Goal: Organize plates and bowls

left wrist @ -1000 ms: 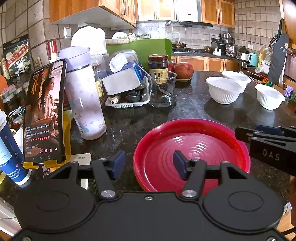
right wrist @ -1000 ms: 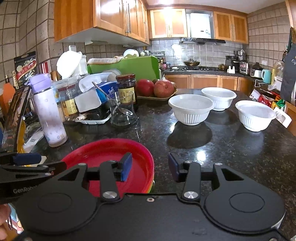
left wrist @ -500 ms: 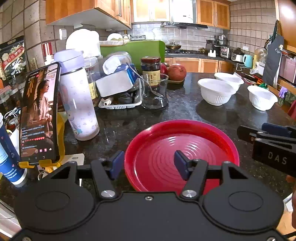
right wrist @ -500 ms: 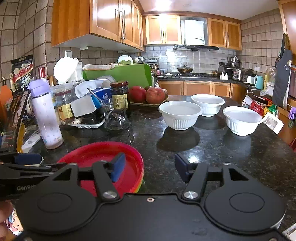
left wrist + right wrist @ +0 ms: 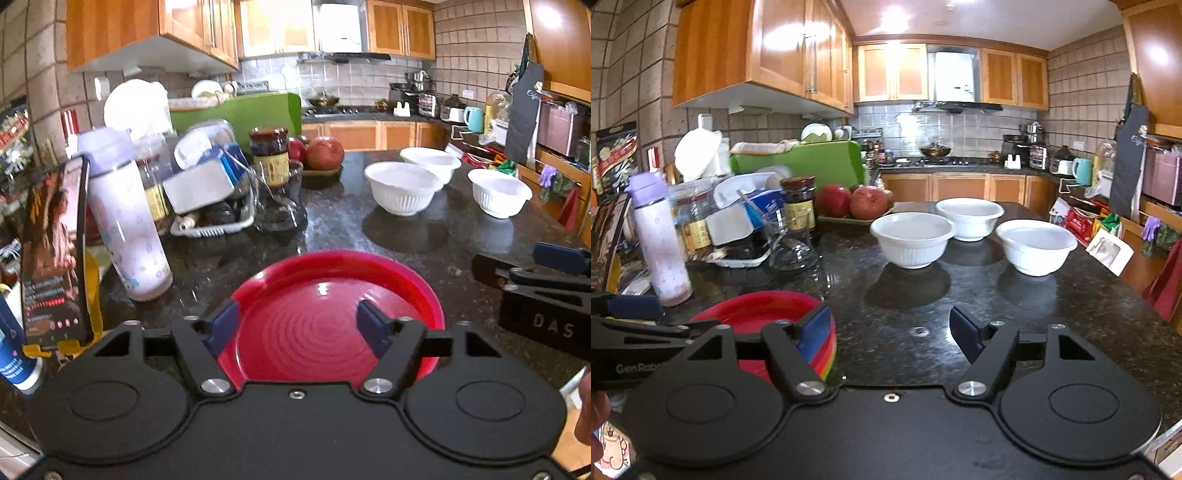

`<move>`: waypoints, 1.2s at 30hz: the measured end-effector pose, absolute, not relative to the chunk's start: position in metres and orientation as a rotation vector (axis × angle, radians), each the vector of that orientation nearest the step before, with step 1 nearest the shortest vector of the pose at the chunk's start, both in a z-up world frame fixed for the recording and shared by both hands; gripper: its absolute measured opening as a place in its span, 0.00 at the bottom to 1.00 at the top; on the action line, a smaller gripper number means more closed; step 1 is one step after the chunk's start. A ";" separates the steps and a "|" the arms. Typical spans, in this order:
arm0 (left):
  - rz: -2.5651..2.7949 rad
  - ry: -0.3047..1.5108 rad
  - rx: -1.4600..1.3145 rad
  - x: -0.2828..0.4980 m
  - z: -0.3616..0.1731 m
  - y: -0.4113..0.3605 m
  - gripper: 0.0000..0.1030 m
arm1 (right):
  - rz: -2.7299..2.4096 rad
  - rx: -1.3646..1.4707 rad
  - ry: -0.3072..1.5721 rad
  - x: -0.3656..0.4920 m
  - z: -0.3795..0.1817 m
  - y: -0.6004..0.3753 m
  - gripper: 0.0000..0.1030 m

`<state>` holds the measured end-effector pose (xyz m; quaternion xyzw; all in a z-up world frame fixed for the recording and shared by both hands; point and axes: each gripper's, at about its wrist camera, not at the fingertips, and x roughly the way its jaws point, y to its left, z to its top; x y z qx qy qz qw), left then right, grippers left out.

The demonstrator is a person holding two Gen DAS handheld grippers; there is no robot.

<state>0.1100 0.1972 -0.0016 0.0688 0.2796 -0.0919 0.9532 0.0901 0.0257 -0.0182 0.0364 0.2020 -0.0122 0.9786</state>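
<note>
Here, red plate (image 5: 332, 325) near counter (image 5: 997, 314) edge, bare stone before bowls (image 5: 912, 240).

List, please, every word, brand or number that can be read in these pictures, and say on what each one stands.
"DAS": on the side of the right gripper.
"GenRobo", cut off: on the side of the left gripper.
Too blurred to read: jar label, snack bag print, phone screen text.

The table (image 5: 1015, 325) is glossy speckled dark stone, the red plate (image 5: 332, 325) shiny ridged plastic, the three white bowls (image 5: 912, 240) smooth and glazed-looking with ribbed sides, and the upper-left cabinets (image 5: 757, 48) polished wood.
</note>
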 end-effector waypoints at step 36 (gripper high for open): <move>-0.249 0.508 0.153 0.186 0.039 -0.007 0.73 | 0.026 0.024 0.379 0.174 0.009 -0.223 0.66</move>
